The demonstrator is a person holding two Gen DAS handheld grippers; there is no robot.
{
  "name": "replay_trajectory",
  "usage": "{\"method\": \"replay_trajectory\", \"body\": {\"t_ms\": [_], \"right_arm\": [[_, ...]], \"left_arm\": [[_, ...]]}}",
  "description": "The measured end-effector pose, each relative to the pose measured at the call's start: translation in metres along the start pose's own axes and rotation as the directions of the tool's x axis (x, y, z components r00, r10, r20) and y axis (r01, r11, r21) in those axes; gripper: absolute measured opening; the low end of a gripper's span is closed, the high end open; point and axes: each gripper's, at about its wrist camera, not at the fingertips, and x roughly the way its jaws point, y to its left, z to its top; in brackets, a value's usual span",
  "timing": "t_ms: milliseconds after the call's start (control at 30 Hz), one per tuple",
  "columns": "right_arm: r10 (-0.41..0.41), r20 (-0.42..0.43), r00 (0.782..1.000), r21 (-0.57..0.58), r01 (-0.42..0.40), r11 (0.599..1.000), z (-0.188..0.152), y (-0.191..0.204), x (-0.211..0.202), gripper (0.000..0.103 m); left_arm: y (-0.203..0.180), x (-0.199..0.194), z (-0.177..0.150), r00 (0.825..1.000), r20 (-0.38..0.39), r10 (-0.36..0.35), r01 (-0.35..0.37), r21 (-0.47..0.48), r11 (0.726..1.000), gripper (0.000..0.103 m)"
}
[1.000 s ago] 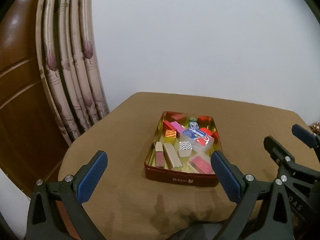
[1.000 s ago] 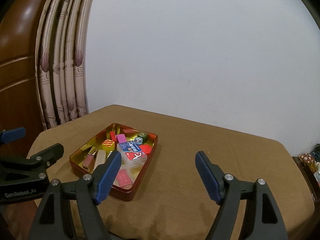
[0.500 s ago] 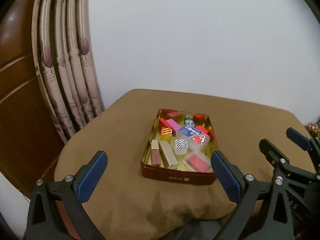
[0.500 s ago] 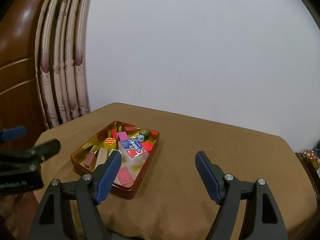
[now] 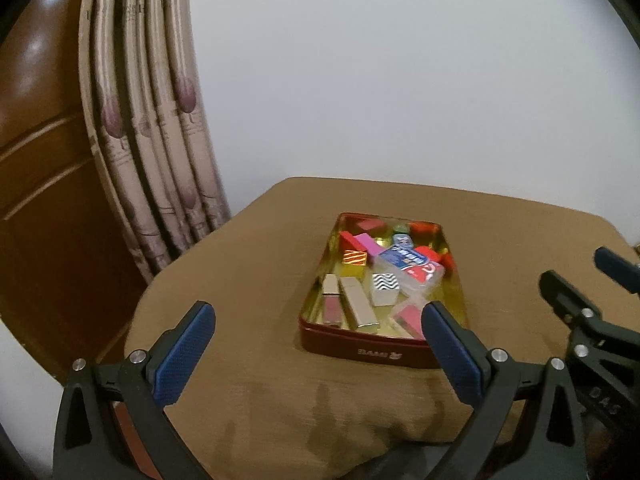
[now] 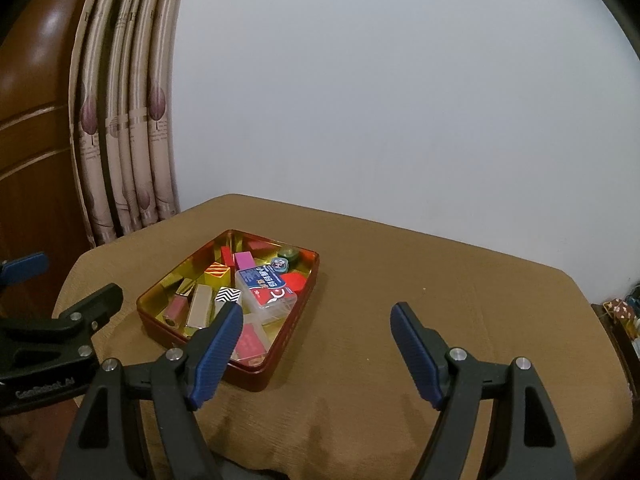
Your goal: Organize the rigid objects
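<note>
We hold our left gripper (image 5: pixel 316 354) and right gripper (image 6: pixel 316 354) spread wide and empty above the table's (image 6: pixel 460 280) near edge. The red tin (image 5: pixel 362 350) of small rigid objects (image 6: pixel 266 286) sits mid-table, ahead of both, nearer the left edge; its front wall lies between our left fingers (image 5: pixel 182 354), untouched.

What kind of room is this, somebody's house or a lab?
Most likely a room in a home: a patterned curtain hangs beside a polished wooden door, and a brown cloth-covered table holds a red tin of small household items.
</note>
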Motion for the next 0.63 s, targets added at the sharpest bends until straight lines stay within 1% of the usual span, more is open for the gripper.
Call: {"method": "replay_trajectory", "body": {"t_ms": [233, 267, 367, 400, 467, 567, 633], "right_arm": [[0.000, -0.007, 1.000, -0.002, 0.000, 1.000, -0.0008, 0.0009, 0.0011, 0.078], [0.001, -0.009, 1.000, -0.001, -0.001, 1.000, -0.0014, 0.0002, 0.0011, 0.078], [0.007, -0.015, 1.000, 0.000, -0.007, 1.000, -0.0025, -0.0004, 0.0022, 0.078], [0.006, -0.014, 1.000, 0.000, -0.006, 1.000, -0.0026, -0.0006, 0.0025, 0.078], [0.015, -0.018, 1.000, 0.003, -0.015, 1.000, -0.0033, -0.0009, 0.0032, 0.078], [0.014, -0.023, 1.000, 0.005, -0.014, 1.000, -0.0037, -0.0022, 0.0052, 0.078], [0.020, -0.024, 1.000, 0.007, -0.019, 1.000, -0.0036, -0.0034, 0.0055, 0.078]], "left_arm": [[-0.0037, 0.0002, -0.0032, 1.000, 0.004, 0.019, -0.019, 0.017, 1.000, 0.100], [-0.0035, 0.0004, -0.0035, 1.000, 0.000, 0.002, -0.002, 0.016, 1.000, 0.100], [-0.0048, -0.0004, -0.0035, 1.000, 0.000, -0.005, 0.005, 0.021, 1.000, 0.100], [-0.0049, 0.0000, -0.0033, 1.000, -0.009, -0.029, 0.029, 0.021, 0.999, 0.100], [-0.0046, 0.0013, -0.0023, 0.999, -0.025, -0.038, 0.038, 0.014, 0.999, 0.102], [-0.0024, 0.0022, -0.0017, 0.996, -0.055, -0.065, 0.064, -0.010, 0.998, 0.103], [0.0006, 0.0044, -0.0006, 0.992, -0.088, -0.091, 0.089, -0.031, 0.996, 0.103]]}}
